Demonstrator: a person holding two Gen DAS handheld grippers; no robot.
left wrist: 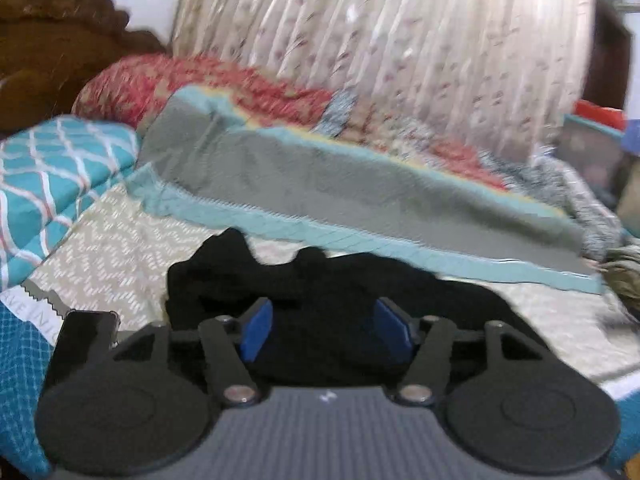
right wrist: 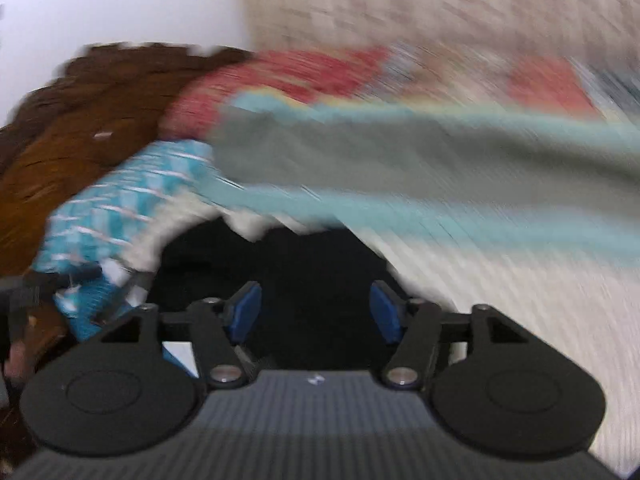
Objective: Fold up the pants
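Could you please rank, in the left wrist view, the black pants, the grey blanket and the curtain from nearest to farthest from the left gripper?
1. Black pants, between the left gripper pads.
2. Grey blanket, just beyond.
3. Curtain, hanging at the back.

Left gripper [left wrist: 324, 330], blue pads apart, over bunched black pants [left wrist: 320, 280] on a patterned bedsheet [left wrist: 120, 240] (grey-and-teal blanket [left wrist: 320, 184] beyond).

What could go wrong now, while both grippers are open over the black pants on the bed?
1. The black pants lie bunched between the open left gripper pads; closing here may catch several layers.
2. The right gripper view is heavily blurred, so its aim at the pants is uncertain.
3. The grey-and-teal blanket lies close behind and could be snagged.
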